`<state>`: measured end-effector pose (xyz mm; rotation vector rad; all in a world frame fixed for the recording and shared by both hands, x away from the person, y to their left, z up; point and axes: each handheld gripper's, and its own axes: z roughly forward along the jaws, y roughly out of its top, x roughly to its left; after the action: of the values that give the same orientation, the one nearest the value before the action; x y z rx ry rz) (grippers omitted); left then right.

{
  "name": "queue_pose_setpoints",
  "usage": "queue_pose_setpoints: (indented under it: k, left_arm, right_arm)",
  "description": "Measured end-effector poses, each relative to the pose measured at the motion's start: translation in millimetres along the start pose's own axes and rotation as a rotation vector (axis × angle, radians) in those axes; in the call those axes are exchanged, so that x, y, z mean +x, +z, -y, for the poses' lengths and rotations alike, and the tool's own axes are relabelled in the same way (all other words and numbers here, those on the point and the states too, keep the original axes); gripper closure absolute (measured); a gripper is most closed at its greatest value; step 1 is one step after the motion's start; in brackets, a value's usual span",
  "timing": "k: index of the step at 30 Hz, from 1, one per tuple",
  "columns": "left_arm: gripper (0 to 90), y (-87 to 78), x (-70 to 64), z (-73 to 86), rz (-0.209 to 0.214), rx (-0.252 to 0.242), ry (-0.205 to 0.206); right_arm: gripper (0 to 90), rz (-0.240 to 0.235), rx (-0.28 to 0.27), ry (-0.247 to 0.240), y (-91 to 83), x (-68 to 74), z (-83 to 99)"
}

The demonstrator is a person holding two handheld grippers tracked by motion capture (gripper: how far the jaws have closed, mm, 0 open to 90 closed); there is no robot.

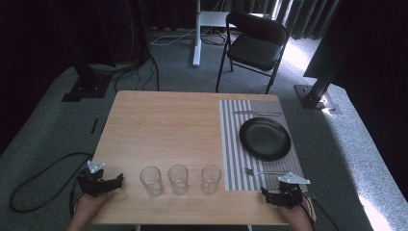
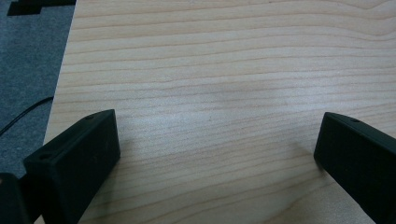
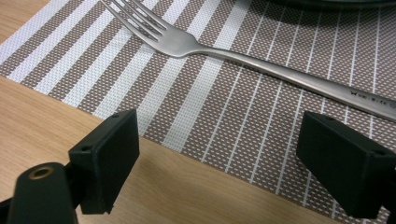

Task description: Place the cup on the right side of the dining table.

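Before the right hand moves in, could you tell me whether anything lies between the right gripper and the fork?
Nothing visible does: the right gripper is open, and just bare striped placemat separates it from the fork.

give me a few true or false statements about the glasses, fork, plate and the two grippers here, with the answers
1. Three glasses stand in a row on the bare wood of the table. True.
2. The fork lies on the black plate. False: it lies on the striped mat, beside the plate on the near side.
3. The right gripper is open with nothing between its fingers. True.
4. The left gripper is shut on a glass. False: it is open over bare wood, left of the glasses.
5. A knife lies on the mat beyond the plate. True.
6. The plate holds food. False: it looks empty.
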<state>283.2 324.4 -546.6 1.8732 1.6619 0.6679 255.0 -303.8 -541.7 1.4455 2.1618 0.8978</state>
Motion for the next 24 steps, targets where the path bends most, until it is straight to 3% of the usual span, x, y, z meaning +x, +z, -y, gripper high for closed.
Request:
queue_pose_setpoints:
  k: [15, 24]
  left_arm:
    - [0.6, 0.0, 0.0, 0.0, 0.0, 0.0, 0.0]
    - [0.6, 0.0, 0.0, 0.0, 0.0, 0.0, 0.0]
  right_arm:
    - [12.9, -0.046, -0.036, -0.053, -12.9, 13.2, -10.7]
    - [12.9, -0.104, -0.093, -0.081, -26.1, 26.3, -28.2]
